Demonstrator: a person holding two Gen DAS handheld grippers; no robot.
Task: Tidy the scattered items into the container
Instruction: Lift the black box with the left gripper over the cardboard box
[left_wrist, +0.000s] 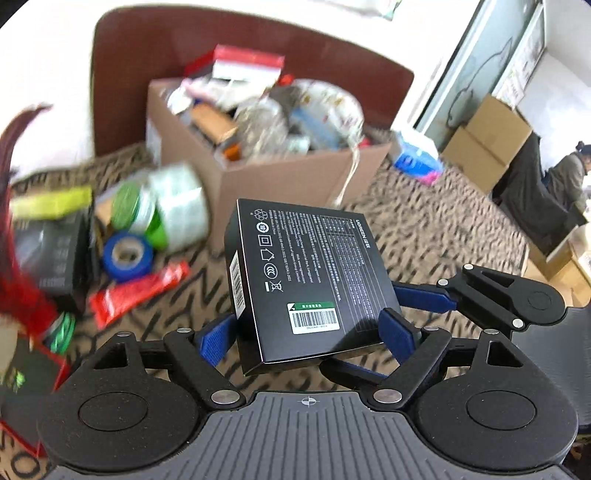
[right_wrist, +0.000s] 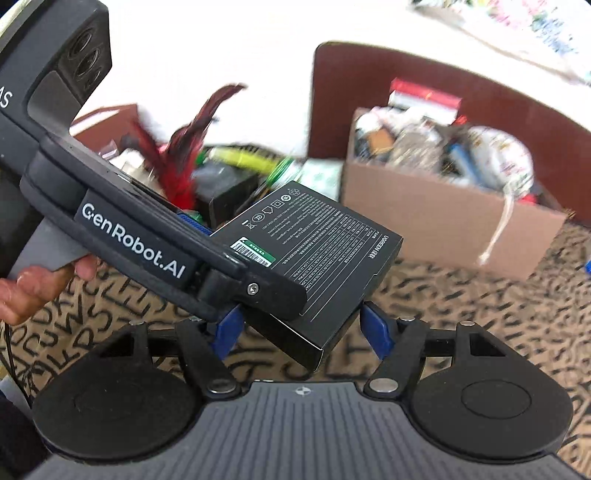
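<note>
Doubly clamping a black box (left_wrist: 306, 266) above the letter-patterned desk (left_wrist: 424, 221): pinching its near sides in the left gripper's (left_wrist: 304, 332) blue-padded jaws, and grasping its right corner in the right gripper's (right_wrist: 301, 328) jaws. Showing "UGREEN" along the far edge and a green barcode sticker near. Displaying "GenRobot.AI" in white on the left gripper's side. Hanging near of the overfilled cardboard carton (left_wrist: 280, 184).

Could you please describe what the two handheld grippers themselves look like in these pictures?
Both the left gripper and the right gripper have black linkage arms on round black pivot discs, silver rivets, blue finger pads and a ribbed grey body with a crosshair mark. The left one's side reads GenRobot.AI in white.
</note>
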